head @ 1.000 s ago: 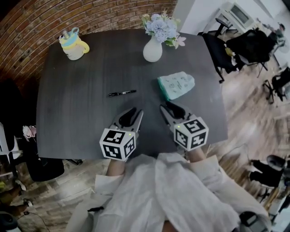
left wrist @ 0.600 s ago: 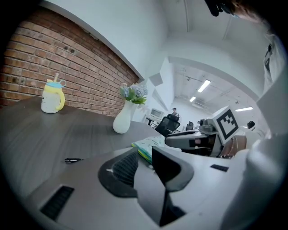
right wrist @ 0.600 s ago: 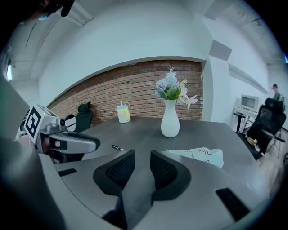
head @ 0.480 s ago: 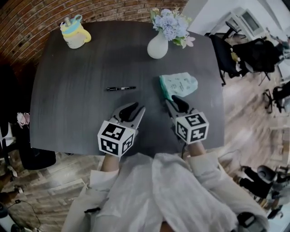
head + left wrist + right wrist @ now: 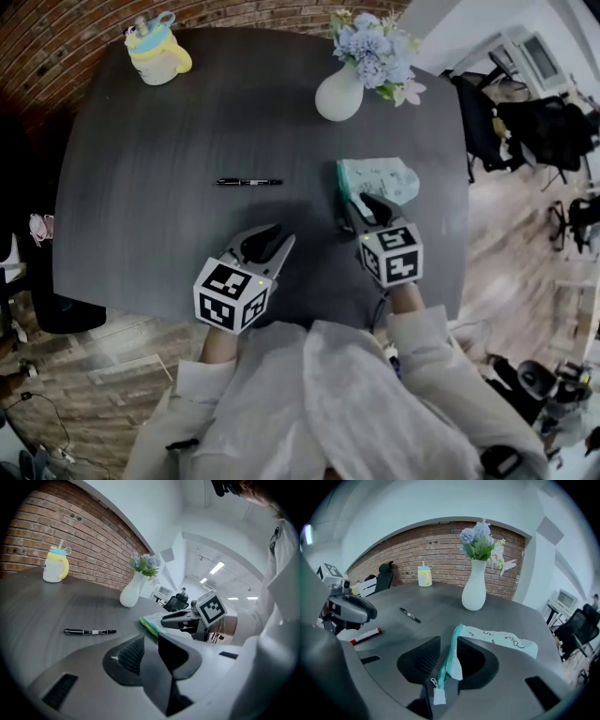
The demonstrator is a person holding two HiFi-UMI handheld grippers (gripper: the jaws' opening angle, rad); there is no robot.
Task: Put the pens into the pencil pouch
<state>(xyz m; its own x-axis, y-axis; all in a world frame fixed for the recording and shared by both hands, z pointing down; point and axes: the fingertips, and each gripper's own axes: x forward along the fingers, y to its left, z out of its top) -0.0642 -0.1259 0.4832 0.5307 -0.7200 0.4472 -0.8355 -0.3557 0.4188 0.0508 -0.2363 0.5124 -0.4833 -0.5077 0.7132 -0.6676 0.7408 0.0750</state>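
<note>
My left claw (image 5: 150, 640) hung low over the near edge of the desk (image 5: 159, 141). Its jaws were a little apart and had nothing in them. A red and white pen (image 5: 365, 635) lay close by it. My right claw (image 5: 368, 206) was open wide, and the zip end of the green pouch (image 5: 382, 178) stood between its jaws. It was not pinched yet, I think. The rest of the pouch lay flat on the desk just past that. Farther out, to the left, lay a black pen (image 5: 248, 182). I think this was the step of getting hold of the pouch. Next I had to squeeze that edge and open the zip.
</note>
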